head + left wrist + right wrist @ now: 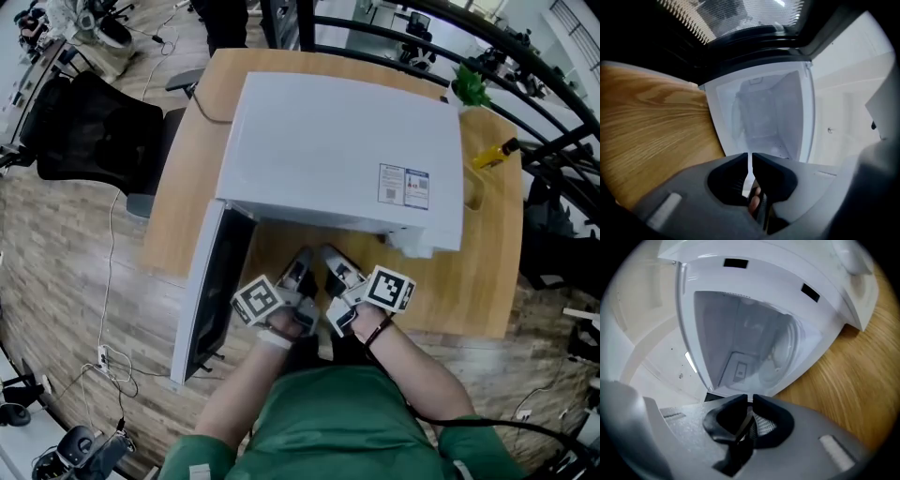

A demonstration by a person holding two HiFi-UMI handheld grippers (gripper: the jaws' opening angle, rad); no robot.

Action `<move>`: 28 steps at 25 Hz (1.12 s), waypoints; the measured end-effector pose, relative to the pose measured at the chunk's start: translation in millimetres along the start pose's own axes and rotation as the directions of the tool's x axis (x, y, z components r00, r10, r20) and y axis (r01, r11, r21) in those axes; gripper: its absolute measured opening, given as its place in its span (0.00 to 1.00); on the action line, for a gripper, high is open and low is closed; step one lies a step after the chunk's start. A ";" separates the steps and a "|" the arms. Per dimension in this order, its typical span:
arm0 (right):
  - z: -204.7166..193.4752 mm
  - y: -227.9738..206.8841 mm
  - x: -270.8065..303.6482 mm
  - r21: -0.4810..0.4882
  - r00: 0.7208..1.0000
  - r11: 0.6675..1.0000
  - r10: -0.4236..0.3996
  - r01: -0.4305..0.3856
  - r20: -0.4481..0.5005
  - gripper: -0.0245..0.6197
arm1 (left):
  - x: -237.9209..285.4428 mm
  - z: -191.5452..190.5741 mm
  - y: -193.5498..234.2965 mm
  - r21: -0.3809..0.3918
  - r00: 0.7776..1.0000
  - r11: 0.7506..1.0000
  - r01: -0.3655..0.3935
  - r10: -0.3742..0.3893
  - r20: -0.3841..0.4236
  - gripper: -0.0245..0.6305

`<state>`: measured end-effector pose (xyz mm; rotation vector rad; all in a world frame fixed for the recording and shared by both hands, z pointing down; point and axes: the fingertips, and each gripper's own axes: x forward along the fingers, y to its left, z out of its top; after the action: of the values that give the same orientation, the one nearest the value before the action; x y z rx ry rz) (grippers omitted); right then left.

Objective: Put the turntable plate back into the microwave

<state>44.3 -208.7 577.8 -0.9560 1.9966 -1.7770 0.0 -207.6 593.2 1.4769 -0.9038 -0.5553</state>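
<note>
A white microwave [337,150] stands on the wooden table [473,281] with its door [211,291] swung open to the left. Both grippers are side by side in front of the opening, rolled onto their sides and pointing into the cavity [764,112]. My left gripper [750,161] and right gripper [750,401] each have their jaws almost together on a thin pale edge. The clear glass turntable plate shows as a faint curved shape [738,117] [783,357] reaching into the cavity. In the head view the left gripper [302,261] and right gripper [330,255] sit under the microwave's front edge, which hides the plate.
A black office chair [94,131] stands left of the table. At the table's far right are a yellow bottle [492,155] and a green plant [469,84]. A white cable [108,281] runs across the wooden floor. Black railings curve behind the table.
</note>
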 end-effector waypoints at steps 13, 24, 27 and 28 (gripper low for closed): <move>18.4 110.9 -62.7 -0.549 1.000 0.836 0.010 -0.014 -0.010 0.09 | -63.1 15.1 -112.5 0.533 1.000 0.846 -0.027 0.015 0.027 0.09; 20.6 175.3 -89.7 -0.909 0.995 0.408 0.012 0.083 0.096 0.09 | -83.5 4.5 -182.8 0.916 0.998 0.397 -0.058 0.051 0.041 0.09; 18.6 181.7 -92.0 -0.930 0.994 0.357 0.019 0.090 0.103 0.09 | -87.1 7.8 -193.6 0.930 0.997 0.359 -0.078 0.045 0.066 0.09; 18.8 183.3 -93.1 -0.931 0.994 0.352 0.020 0.093 0.107 0.09 | -88.4 8.4 -196.8 0.937 0.996 0.340 -0.083 0.042 0.073 0.09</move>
<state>73.6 -160.2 379.2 -1.3103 2.9355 -0.3215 -16.9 -154.3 384.7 2.4805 -1.4300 0.1151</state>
